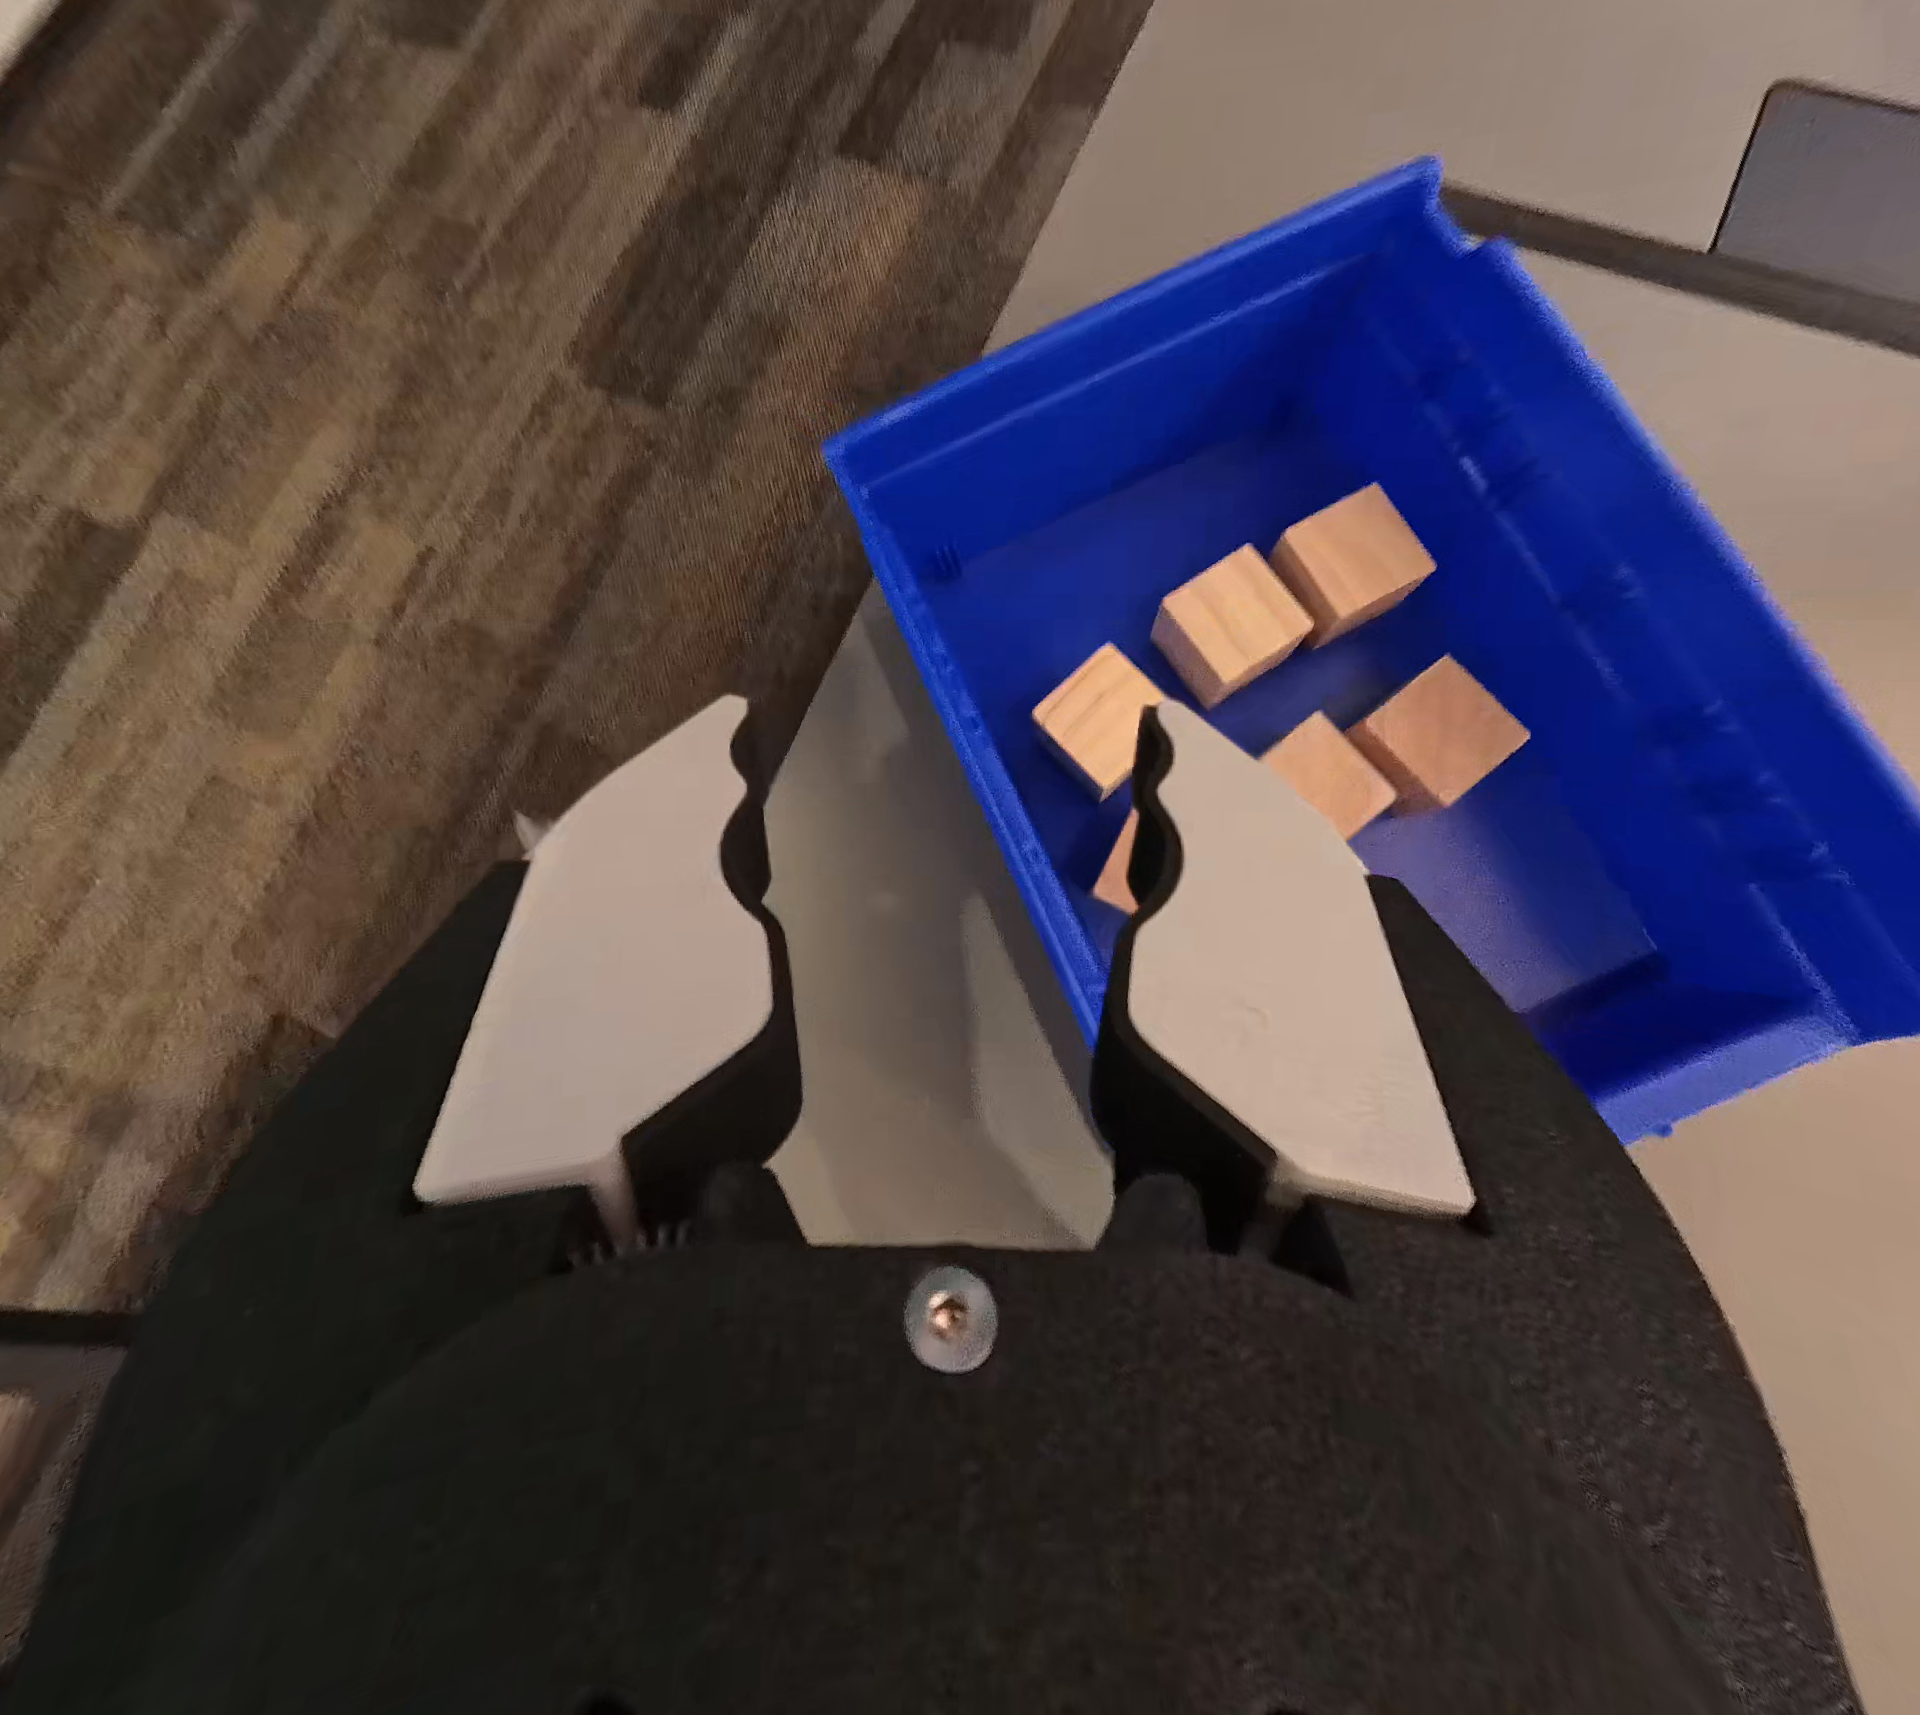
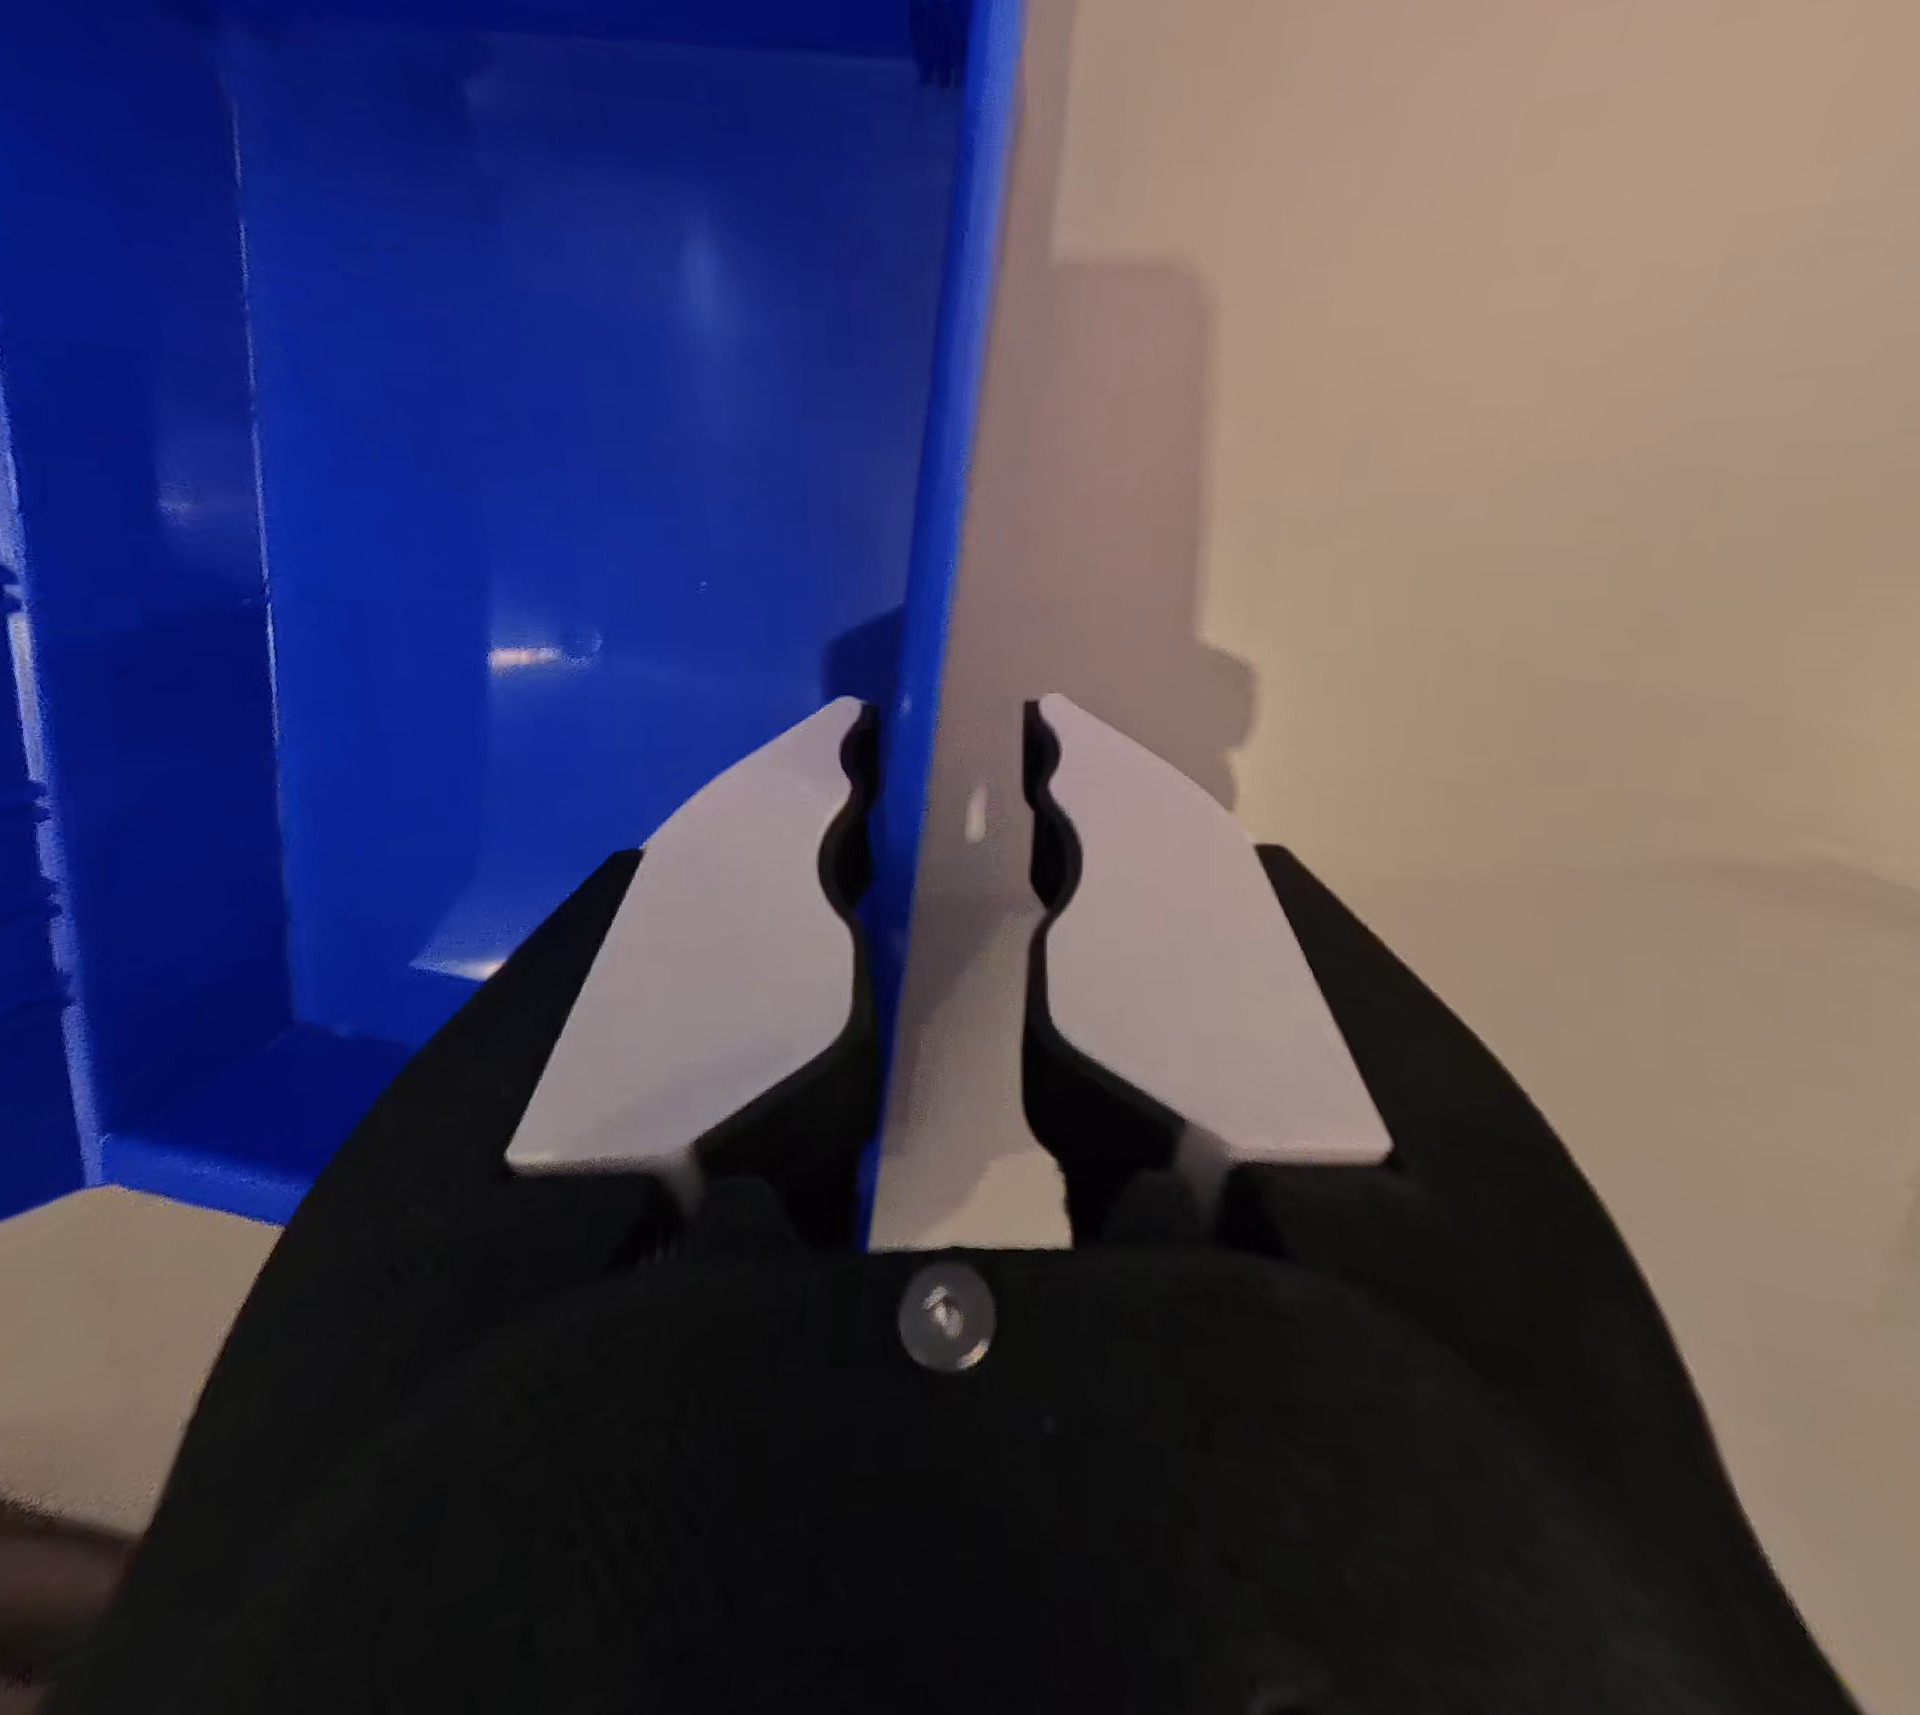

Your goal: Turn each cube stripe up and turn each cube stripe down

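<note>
While the left gripper (image 1: 951,720) is hanging wide open and bare above the table's corner, its right finger (image 1: 1236,917) is blocking part of the bin (image 1: 1039,408) and the nearest cubes. The bin is sitting tilted on the pale table (image 1: 1403,34), close to the edge. Six wooden cubes (image 1: 1231,631) are lying loose on the bin floor, clustered toward one end; one is only peeking out beside the finger. No stripe is showing on any visible face. The right gripper (image 2: 951,709) is straddling the bin wall (image 2: 971,315): the left pad is lying against the wall's inner face, the right pad is standing clear of it, so nothing is clamped. Its shadow is falling on the table (image 2: 1558,315). Brown patterned carpet (image 1: 416,315) is filling the room beyond, blurred. A dark panel (image 1: 1829,179) is showing at the table's far side.
</note>
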Demonstrator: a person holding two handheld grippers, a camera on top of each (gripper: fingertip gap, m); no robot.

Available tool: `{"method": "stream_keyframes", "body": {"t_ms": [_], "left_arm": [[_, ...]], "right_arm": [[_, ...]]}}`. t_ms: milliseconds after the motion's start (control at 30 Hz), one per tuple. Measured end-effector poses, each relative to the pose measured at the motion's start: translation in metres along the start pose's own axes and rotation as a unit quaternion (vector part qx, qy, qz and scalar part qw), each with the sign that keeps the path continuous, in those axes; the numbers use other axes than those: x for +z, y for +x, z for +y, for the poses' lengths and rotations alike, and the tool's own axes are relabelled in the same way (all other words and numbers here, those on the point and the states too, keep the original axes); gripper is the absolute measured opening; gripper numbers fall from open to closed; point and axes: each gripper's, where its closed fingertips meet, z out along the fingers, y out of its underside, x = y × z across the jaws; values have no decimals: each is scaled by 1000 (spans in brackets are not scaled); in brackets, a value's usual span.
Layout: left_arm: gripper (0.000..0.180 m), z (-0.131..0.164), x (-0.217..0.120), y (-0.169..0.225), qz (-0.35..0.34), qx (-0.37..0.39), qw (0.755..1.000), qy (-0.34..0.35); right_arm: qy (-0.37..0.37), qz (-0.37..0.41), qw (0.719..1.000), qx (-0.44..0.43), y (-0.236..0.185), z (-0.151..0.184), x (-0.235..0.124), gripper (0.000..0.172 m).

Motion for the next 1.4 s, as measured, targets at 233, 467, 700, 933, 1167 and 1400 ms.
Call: {"method": "stream_keyframes", "body": {"t_ms": [233,467,700,933,1167,1400], "left_arm": [[72,37,33,-6,27,-9,994,-108],[61,76,61,3,63,-10,973,-221],[31,90,77,23,73,34,954,-288],[24,63,102,41,58,116,961,-245],[21,29,128,84,65,278,946,-156],[22,15,136,116,95,340,930,-100]], "right_arm": [[120,25,992,-3,-7,-27,-52,33],[152,31,987,-39,-29,-38,-68,32],[142,37,988,-50,-31,-39,-64,29],[137,38,988,-64,-37,-41,-60,27],[105,48,989,-95,-50,-41,-46,25],[89,53,987,-120,-62,-44,-35,24]]}}
